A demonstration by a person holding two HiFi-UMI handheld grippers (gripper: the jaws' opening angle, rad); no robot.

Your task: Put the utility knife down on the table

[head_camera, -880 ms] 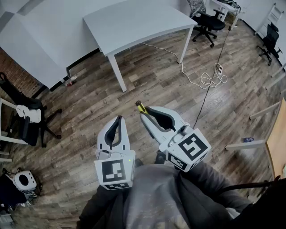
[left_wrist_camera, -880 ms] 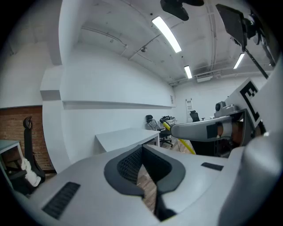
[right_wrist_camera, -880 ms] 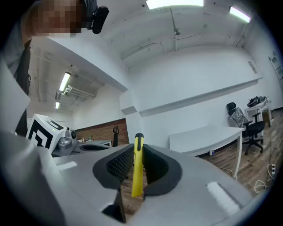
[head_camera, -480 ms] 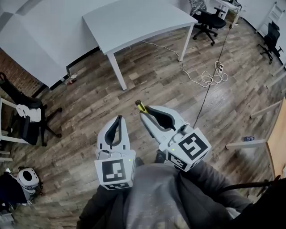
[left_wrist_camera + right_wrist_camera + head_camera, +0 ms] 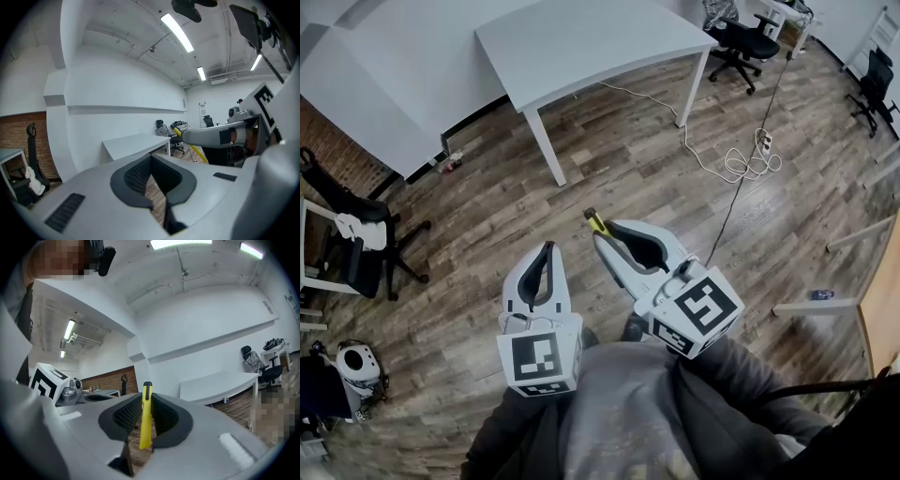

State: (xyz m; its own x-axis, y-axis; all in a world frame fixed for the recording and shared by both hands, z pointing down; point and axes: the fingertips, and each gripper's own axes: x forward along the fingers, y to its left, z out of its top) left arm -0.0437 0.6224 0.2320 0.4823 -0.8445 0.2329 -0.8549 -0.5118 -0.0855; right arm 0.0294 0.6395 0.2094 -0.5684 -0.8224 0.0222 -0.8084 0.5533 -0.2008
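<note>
utility knife (image 5: 595,222) is pinched in the right gripper (image 5: 602,236); left gripper (image 5: 548,249) is closed, empty; table (image 5: 581,42) is seen well apart, beyond wood floor (image 5: 628,159).

We see a yellow, black-tipped plastic utility knife (image 5: 146,420), a white rectangular table (image 5: 581,42) at upper centre, and a brown wood-plank floor (image 5: 628,178).

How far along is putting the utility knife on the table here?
Done: the utility knife is clamped in the right gripper. In hand: it hangs over the wood floor, short of the white table. Left: reach the table, lay it down, release. The left gripper is shut and empty.
</note>
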